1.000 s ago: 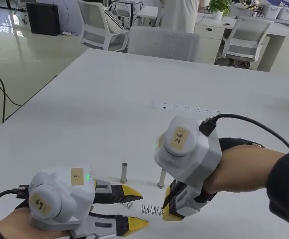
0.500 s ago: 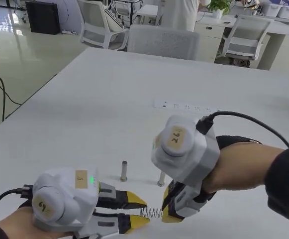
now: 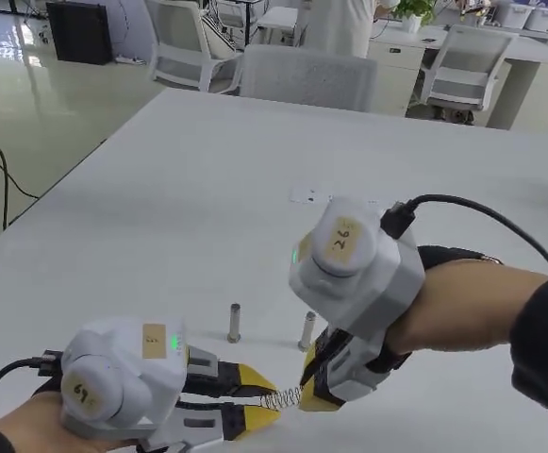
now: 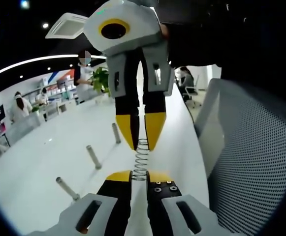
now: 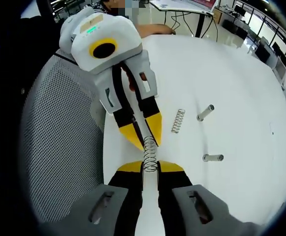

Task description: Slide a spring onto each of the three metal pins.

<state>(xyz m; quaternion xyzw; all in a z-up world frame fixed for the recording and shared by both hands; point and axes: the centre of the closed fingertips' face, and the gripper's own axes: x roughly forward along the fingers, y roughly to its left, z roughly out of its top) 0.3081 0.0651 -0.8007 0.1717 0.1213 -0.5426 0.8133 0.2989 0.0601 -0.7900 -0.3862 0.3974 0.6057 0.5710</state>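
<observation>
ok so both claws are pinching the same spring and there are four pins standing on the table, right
Three pins, not four: the left gripper view shows them. The rest stands: left claw and right claw each pinch one end of the same spring.

The left gripper (image 3: pixel 262 401) and right gripper (image 3: pixel 313 396) hold one spring (image 3: pixel 281 398) between them, near two upright pins (image 3: pixel 235 323).

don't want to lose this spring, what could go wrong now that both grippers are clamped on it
1. The small steel coil spring is pinched at each end by the left gripper and right gripper; pulling them apart could stretch it or make it flick away.
2. The upright metal pins stand near the jaws, so a swing might knock one over.
</observation>
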